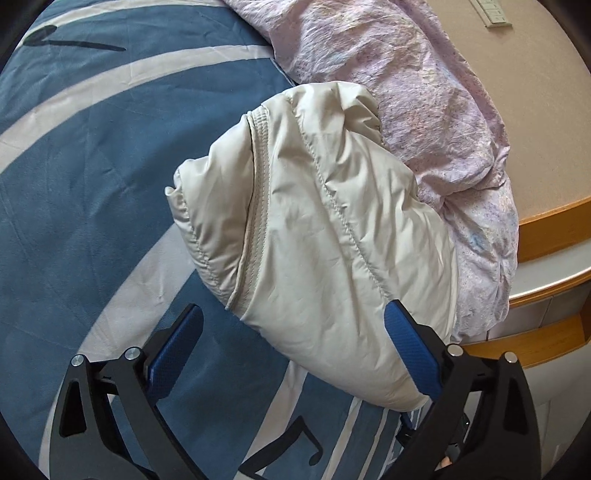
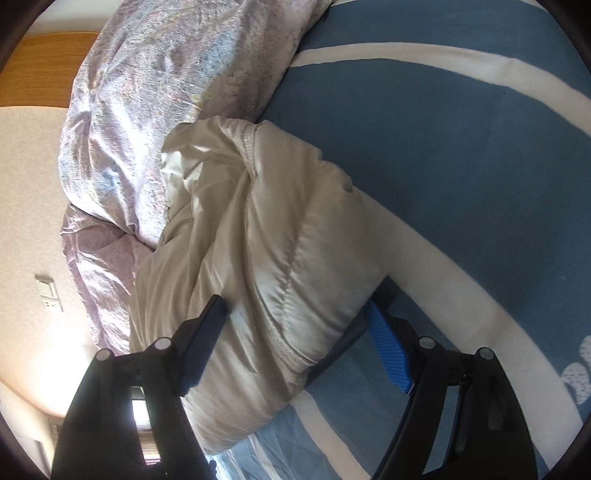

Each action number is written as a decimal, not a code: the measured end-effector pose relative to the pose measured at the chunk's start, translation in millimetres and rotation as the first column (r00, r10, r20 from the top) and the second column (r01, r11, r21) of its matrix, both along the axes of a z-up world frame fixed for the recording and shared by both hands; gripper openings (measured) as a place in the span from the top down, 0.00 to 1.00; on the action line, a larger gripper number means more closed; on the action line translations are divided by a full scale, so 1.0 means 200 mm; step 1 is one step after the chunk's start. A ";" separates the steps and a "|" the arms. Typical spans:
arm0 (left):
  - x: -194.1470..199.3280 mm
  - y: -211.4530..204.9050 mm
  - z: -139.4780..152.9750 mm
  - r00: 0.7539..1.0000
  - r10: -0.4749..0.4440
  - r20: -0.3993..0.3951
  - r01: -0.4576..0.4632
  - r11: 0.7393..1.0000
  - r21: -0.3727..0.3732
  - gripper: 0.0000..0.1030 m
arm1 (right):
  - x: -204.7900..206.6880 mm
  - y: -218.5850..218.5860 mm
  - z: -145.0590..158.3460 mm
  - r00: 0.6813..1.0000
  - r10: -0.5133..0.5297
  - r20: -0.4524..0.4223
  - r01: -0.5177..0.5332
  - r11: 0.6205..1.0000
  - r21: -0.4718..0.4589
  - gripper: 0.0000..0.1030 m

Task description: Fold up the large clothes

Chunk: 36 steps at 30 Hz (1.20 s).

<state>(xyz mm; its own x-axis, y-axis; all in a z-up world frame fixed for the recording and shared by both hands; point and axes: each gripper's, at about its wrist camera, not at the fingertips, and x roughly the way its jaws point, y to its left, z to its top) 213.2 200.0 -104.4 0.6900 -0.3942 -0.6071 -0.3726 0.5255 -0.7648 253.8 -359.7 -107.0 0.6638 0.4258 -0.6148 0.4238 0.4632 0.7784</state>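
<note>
Left wrist view has the jacket (image 1: 314, 236), a cream quilted bundle, lying on the blue sheet (image 1: 92, 177) with its pale curved stripes. The left gripper (image 1: 291, 325) stands wide open around the jacket's near end; one pad (image 1: 410, 347) lies against the fabric, the other pad (image 1: 177, 343) is well clear over the sheet, so nothing is pinched. Just behind the jacket, touching its far edge, a crumpled lilac duvet (image 1: 406, 92) is heaped along the bed's side. Past the duvet come a beige wall (image 1: 535, 129) with a switch plate (image 1: 493, 13) and a wooden ledge (image 1: 554, 225). Right wrist view shows the same jacket (image 2: 266, 258) from the other end, with the duvet (image 2: 166, 110) pressed against it on the left and open sheet (image 2: 461, 166) on the right. The right gripper (image 2: 295, 325) is also spread wide, straddling the bundle's near corner; its dark pad (image 2: 203, 343) rests on the fabric while the bright blue pad (image 2: 388, 354) sits beside the jacket's edge, apart from it.
</note>
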 end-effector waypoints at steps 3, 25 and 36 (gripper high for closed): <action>0.03 0.00 -0.02 1.000 0.014 -0.002 -0.014 0.999 -0.029 0.09 | 0.00 -0.01 -0.01 1.000 -0.007 0.019 0.007 1.000 0.023 0.26; 0.05 0.12 -0.15 0.975 0.218 0.035 -0.206 0.955 -0.211 0.61 | 0.01 0.04 0.03 0.991 -0.035 0.129 0.035 0.999 0.000 0.72; -0.04 0.12 0.04 0.973 0.177 0.152 -0.153 0.976 -0.155 0.82 | -0.09 0.06 0.19 0.978 0.025 0.209 -0.015 0.999 -0.051 0.80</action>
<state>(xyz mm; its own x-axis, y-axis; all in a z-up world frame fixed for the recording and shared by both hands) 204.9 224.0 -96.5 0.8378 -0.3401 -0.4270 -0.3088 0.3497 -0.8845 236.2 -347.4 -69.8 0.7715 0.4134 -0.4836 0.2443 0.5093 0.8252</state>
